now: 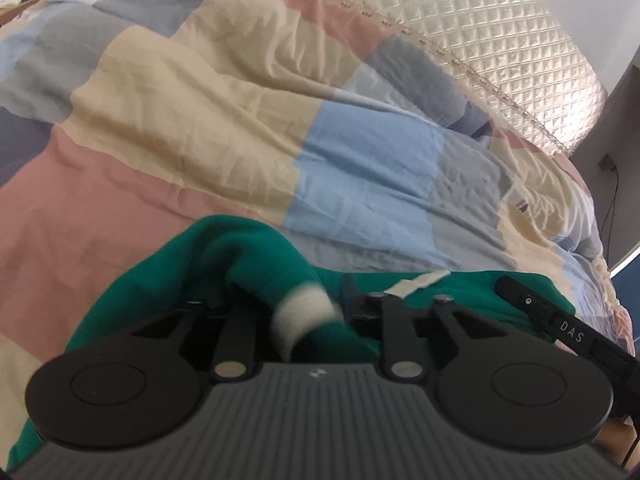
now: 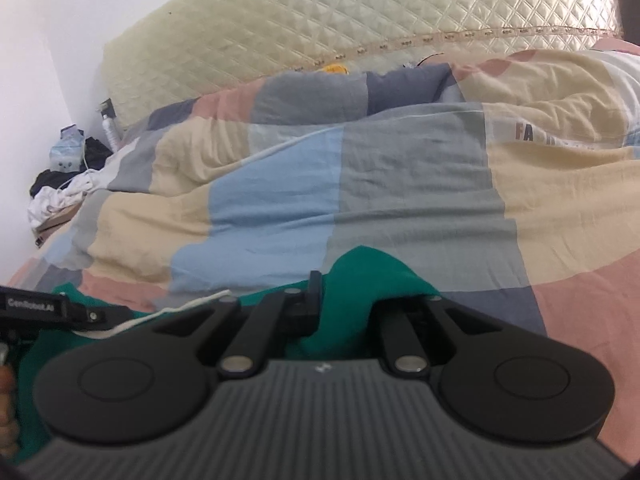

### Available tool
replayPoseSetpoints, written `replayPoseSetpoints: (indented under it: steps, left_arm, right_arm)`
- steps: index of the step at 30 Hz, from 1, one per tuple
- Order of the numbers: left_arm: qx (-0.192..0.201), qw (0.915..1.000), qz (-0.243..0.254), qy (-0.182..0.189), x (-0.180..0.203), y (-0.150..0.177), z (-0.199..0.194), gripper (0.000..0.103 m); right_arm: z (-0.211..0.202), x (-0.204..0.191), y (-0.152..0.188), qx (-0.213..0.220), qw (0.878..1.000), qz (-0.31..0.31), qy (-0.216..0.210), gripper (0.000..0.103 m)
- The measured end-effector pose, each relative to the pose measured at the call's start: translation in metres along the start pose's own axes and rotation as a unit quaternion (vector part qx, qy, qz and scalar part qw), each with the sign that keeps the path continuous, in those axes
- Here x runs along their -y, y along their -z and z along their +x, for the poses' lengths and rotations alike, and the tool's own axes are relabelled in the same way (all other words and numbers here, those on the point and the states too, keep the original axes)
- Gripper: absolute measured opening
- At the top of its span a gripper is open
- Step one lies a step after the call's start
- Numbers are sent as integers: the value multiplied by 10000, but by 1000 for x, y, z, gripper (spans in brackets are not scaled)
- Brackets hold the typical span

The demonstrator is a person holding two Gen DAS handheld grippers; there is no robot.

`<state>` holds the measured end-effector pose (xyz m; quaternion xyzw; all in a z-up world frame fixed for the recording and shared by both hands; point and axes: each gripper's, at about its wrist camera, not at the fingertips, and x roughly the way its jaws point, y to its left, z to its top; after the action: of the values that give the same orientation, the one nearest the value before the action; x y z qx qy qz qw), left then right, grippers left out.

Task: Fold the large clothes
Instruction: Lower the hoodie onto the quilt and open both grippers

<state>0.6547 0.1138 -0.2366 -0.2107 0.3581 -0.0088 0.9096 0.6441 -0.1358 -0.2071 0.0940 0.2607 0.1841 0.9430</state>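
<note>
Patchwork quilt [image 2: 520, 184] reads "FA"; right gripper [image 1: 568, 328] "DAS".

Your left gripper [image 1: 280, 312] tilts downward with its jaws parted, green cloth [image 1: 248, 256] lying loose between them. Your right gripper [image 2: 344, 312] points lower than level too, jaws closed tight on a fold of that cloth.

Soft, even daylight; faint glare on the quilted headboard [image 2: 360, 12]. Fisheye bends and darkens the corners. The white cuff [image 1: 304, 316] is motion-blurred; both views slightly soft.
</note>
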Motion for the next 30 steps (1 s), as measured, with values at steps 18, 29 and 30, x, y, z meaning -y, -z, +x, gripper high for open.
replayPoseSetpoints:
  steps: [18, 29, 30]
  left_arm:
    - [932, 9936, 637, 77, 53, 84, -238, 52]
    - [1095, 9884, 972, 396, 76, 202, -381, 52]
    - [1121, 9881, 985, 378, 76, 212, -387, 52]
  right_arm:
    - [-202, -43, 9, 676, 9970, 56, -380, 34]
    - [-351, -74, 66, 703, 9953, 222, -635, 34]
    - [-358, -76, 73, 656, 9954, 241, -655, 34]
